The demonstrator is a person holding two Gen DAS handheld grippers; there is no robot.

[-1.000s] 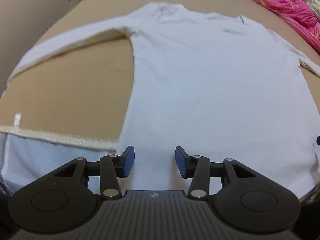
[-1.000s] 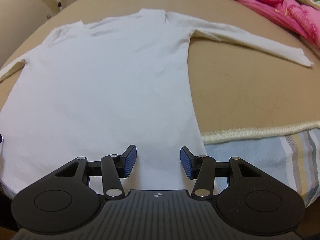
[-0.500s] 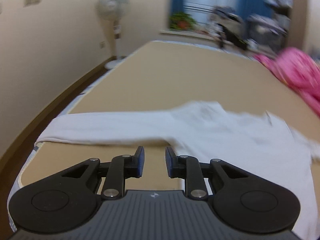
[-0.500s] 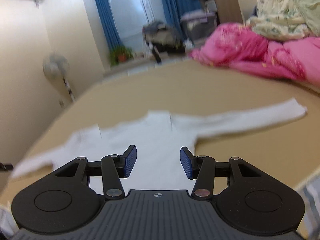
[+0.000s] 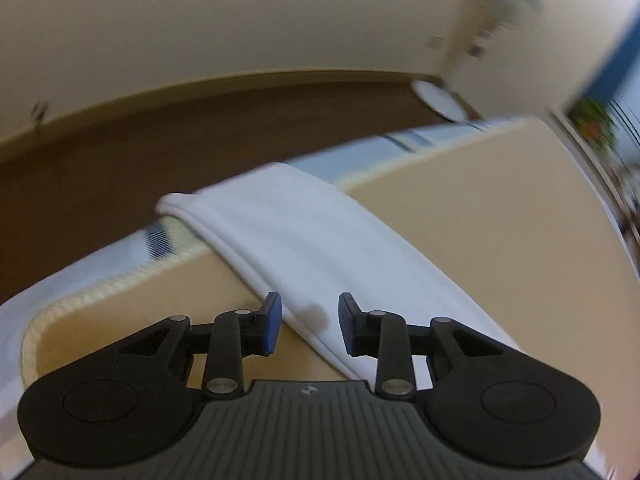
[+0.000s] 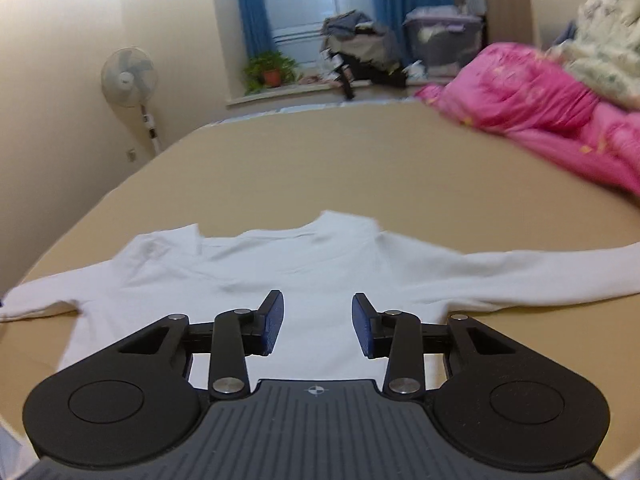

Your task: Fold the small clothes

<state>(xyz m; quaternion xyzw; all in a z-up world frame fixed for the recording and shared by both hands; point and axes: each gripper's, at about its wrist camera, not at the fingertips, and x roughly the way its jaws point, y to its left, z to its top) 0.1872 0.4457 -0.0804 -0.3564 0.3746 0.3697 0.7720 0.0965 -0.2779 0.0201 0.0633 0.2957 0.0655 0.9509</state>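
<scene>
Sleeve (image 5: 304, 240) under opening left jaws (not pinched).

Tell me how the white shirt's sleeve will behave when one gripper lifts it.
The sleeve lies flat and thin on the bed, so it will probably droop. It looks light. The shirt may drag along.

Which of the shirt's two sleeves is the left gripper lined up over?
The sleeve reaching the mat's edge, on the fan's side of the bed. The left gripper, jaws opening, straddles its hem without pinching; the other sleeve points toward the pink bedding.
</scene>
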